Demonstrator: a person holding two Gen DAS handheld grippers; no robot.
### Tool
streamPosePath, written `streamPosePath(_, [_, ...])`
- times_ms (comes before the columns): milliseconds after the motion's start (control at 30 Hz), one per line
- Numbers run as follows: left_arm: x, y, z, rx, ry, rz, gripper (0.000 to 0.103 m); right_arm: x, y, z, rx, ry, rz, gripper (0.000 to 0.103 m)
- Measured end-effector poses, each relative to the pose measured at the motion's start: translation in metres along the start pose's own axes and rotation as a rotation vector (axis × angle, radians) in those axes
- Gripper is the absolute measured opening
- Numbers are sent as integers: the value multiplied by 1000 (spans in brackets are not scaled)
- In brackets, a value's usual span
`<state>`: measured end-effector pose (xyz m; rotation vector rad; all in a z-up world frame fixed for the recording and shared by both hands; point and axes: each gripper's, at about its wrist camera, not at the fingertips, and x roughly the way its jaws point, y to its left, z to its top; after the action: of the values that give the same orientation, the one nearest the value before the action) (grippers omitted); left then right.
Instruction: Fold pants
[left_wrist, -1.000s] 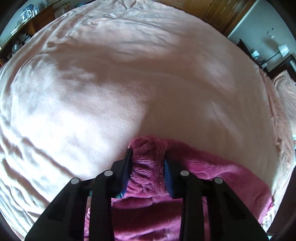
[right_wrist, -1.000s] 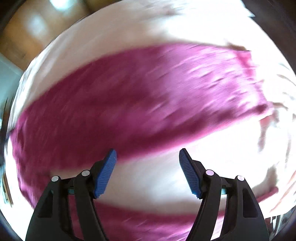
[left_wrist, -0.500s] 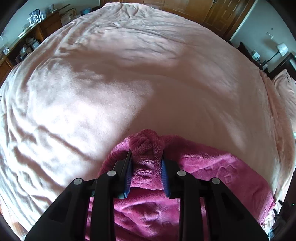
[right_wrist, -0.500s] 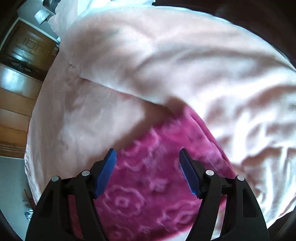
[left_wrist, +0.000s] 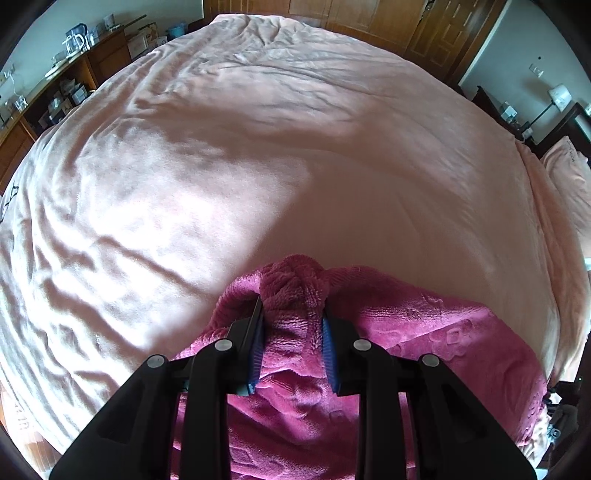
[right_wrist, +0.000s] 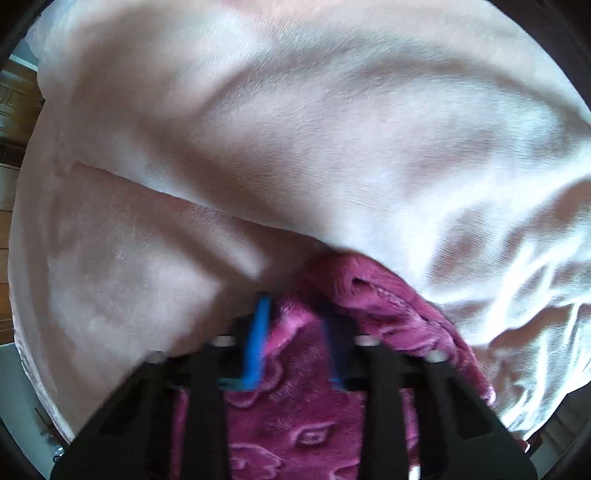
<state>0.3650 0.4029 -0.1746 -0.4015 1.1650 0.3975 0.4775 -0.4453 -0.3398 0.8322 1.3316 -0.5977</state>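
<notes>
The pants (left_wrist: 424, 332) are magenta fleece with an embossed pattern, lying on a pink bed cover. My left gripper (left_wrist: 293, 306) is shut on a bunched fold of the pants near their ribbed edge. In the right wrist view my right gripper (right_wrist: 295, 317) is motion-blurred, its blue-padded jaws closed in on an end of the pants (right_wrist: 314, 424). The fabric's hem (right_wrist: 354, 280) sticks out just beyond the fingertips.
The pink bed cover (left_wrist: 258, 147) fills most of the left wrist view, wrinkled at left. A wooden dresser (left_wrist: 74, 59) stands at far left, wardrobe doors (left_wrist: 369, 14) behind, a nightstand lamp (left_wrist: 557, 96) at right. A pink pillow (right_wrist: 332, 129) bulges ahead of my right gripper.
My right gripper was wide open over the pants and has swung to their end and closed on the fabric. My left gripper has kept its hold and lifted slightly.
</notes>
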Motion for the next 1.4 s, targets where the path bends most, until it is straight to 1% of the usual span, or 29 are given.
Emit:
streamPosePath(33, [-1, 0, 1, 0, -1, 0, 26, -5, -4, 0, 4, -7, 8, 7])
streamPosePath(200, [-9, 3, 10, -2, -22, -28, 26, -48, -27, -8, 28, -61, 89, 5])
streamPosePath(267, [-14, 5, 14, 4, -26, -52, 26, -74, -38, -18, 24, -98, 107, 5])
streamPosePath(367, [-24, 10, 17, 19, -37, -90, 25, -107, -56, -44, 40, -138, 148, 5])
streamPosePath(400, [-27, 12, 17, 23, -40, -104, 25, -117, -63, -62, 55, -149, 156, 5])
streamPosePath(467, [-34, 18, 18, 33, -47, -134, 25, -136, -81, -74, 84, -170, 171, 5])
streamPosePath(500, [-38, 22, 18, 36, -49, -151, 25, -146, -91, -93, 104, -185, 176, 5])
streamPosePath(600, [-51, 37, 18, 46, -63, -206, 24, -172, -120, -136, 151, -231, 189, 5])
streamPosePath(633, [-59, 44, 18, 53, -74, -238, 24, -172, -124, -147, 159, -242, 188, 5])
streamPosePath(667, [-64, 49, 17, 60, -82, -259, 24, -181, -131, -161, 172, -256, 185, 5])
streamPosePath(800, [-88, 79, 6, 88, -107, -349, 24, -209, -181, -220, 235, -305, 138, 4])
streamPosePath(833, [-92, 85, 2, 90, -110, -363, 24, -213, -193, -234, 251, -317, 121, 0])
streamPosePath(900, [-99, 106, -8, 87, -109, -394, 24, -221, -221, -262, 285, -344, 81, 0])
streamPosePath(933, [-102, 119, -17, 81, -101, -413, 24, -220, -232, -269, 296, -347, 71, 0])
streamPosePath(1033, [-105, 143, -42, 82, -75, -429, 24, -214, -265, -301, 320, -327, 2, 0])
streamPosePath(1067, [-104, 152, -55, 83, -60, -422, 24, -207, -275, -311, 327, -302, 3, 0])
streamPosePath(1167, [-94, 173, -79, 48, -13, -395, 24, -184, -291, -331, 347, -228, 59, 0])
streamPosePath(1200, [-90, 178, -85, 28, 1, -388, 24, -173, -297, -339, 359, -199, 91, 2])
streamPosePath(1267, [-86, 186, -93, -1, 14, -378, 24, -155, -300, -348, 382, -157, 155, 17])
streamPosePath(1300, [-85, 186, -96, -5, 15, -368, 24, -146, -297, -350, 391, -140, 178, 34])
streamPosePath(1333, [-86, 186, -97, -4, 13, -361, 24, -139, -294, -352, 396, -129, 216, 44])
streamPosePath(1367, [-88, 184, -98, -5, 6, -350, 24, -133, -289, -351, 393, -127, 252, 46])
streamPosePath(1400, [-89, 182, -98, -6, 3, -341, 24, -129, -284, -351, 385, -127, 270, 46])
